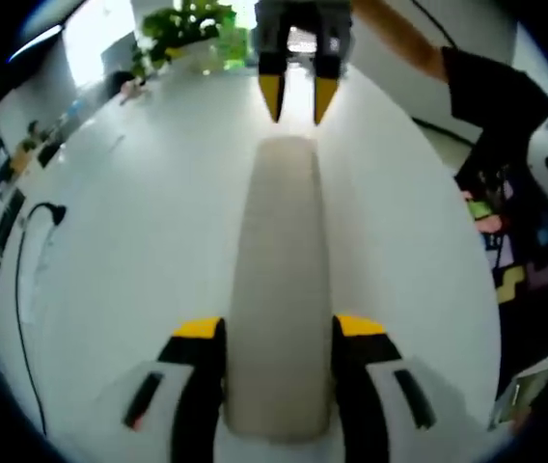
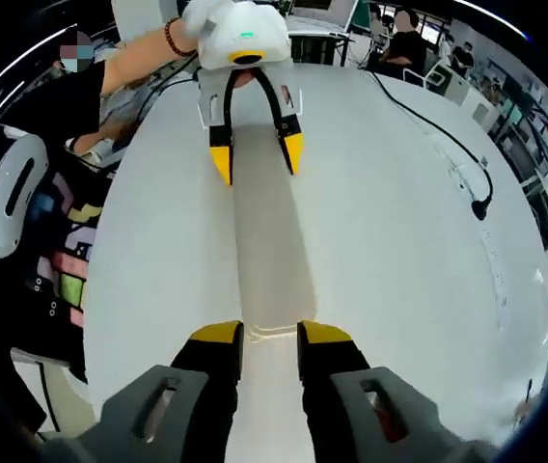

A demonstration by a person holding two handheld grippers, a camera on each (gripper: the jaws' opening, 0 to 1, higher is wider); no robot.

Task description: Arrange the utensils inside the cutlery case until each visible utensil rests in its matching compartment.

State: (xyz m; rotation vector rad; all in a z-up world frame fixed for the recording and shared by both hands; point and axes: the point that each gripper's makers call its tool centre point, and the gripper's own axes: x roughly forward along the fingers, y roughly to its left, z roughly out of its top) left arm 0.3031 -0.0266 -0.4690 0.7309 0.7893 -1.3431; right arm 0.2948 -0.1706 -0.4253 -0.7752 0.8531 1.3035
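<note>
Fingers of both grippers, left (image 1: 279, 333) and right (image 2: 270, 338), pinch opposite ends of the closed cutlery case (image 1: 279, 280), steadying it on the surface (image 1: 129, 241) for opening

A long cutlery case (image 1: 279, 289) is seen lying on the table (image 1: 120, 251), held between the left gripper (image 1: 279, 333) at one end and the right gripper (image 2: 269, 338) at the opposite end.
</note>
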